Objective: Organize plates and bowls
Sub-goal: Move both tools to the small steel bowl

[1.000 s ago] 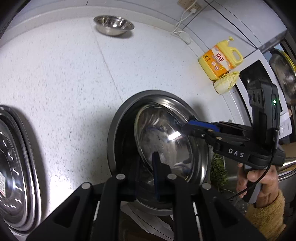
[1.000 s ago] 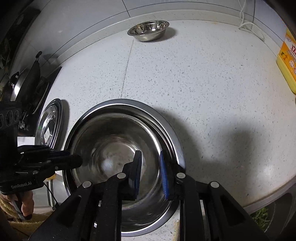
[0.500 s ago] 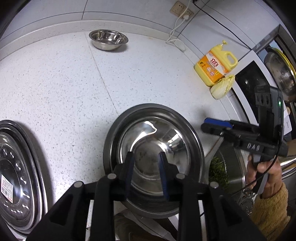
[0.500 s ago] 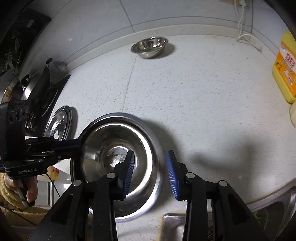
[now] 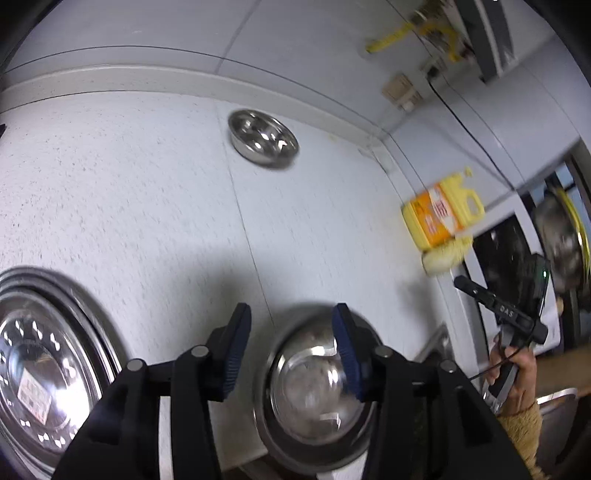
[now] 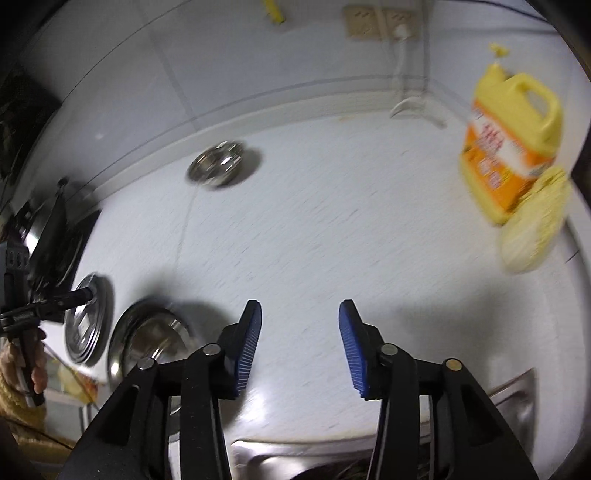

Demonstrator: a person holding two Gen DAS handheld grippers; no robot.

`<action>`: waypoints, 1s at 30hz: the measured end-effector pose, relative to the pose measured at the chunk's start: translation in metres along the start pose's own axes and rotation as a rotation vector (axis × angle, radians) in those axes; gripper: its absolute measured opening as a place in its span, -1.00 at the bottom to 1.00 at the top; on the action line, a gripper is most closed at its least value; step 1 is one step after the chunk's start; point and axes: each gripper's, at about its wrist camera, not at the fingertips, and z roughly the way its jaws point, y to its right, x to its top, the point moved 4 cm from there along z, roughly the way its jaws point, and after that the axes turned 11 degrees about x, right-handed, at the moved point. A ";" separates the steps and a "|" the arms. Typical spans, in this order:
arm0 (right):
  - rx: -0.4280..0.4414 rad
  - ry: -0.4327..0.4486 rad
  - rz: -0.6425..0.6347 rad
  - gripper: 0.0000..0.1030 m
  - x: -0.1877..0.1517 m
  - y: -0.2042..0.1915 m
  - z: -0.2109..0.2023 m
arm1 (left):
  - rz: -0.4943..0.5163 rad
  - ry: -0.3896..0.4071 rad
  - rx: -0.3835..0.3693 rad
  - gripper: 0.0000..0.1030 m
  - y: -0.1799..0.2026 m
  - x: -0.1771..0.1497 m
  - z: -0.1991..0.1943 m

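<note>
A large steel bowl (image 5: 314,398) sits at the counter's front edge, also in the right wrist view (image 6: 147,343). My left gripper (image 5: 291,350) is open and empty above its left rim. My right gripper (image 6: 299,343) is open and empty over bare counter, right of the bowl. A steel plate (image 5: 40,369) lies at the left, also in the right wrist view (image 6: 88,325). A small steel bowl (image 5: 263,137) stands far back by the wall, also in the right wrist view (image 6: 218,166).
A yellow detergent jug (image 6: 513,147) and a cabbage piece (image 6: 535,236) stand at the right. A sink (image 6: 332,461) lies below the counter edge. A stove with a pan (image 6: 48,232) is at the far left. A wall socket with a cable (image 6: 380,22) is behind.
Both grippers let go of the large bowl, opened wide and pulled back and up. The bowl now rests on the counter.
</note>
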 end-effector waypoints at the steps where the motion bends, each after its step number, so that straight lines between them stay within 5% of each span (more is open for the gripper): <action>1: -0.016 0.013 0.002 -0.14 0.008 0.004 -0.001 | -0.009 -0.001 0.000 -0.13 -0.001 0.006 0.003; 8: -0.089 0.062 -0.019 0.06 0.077 0.021 0.017 | -0.121 -0.012 -0.043 -0.12 -0.007 0.065 0.036; 14: -0.139 0.045 -0.089 0.13 0.129 0.023 0.076 | -0.177 -0.043 -0.023 -0.12 -0.019 0.105 0.082; 19: -0.077 -0.013 -0.124 0.13 0.156 0.019 0.146 | -0.221 -0.045 -0.035 -0.12 -0.032 0.140 0.121; 24: 0.082 -0.066 -0.159 0.14 0.171 -0.007 0.208 | -0.277 -0.003 -0.029 -0.05 -0.048 0.174 0.150; 30: 0.178 -0.117 -0.207 0.14 0.181 -0.036 0.261 | -0.279 -0.013 0.033 -0.05 -0.059 0.199 0.185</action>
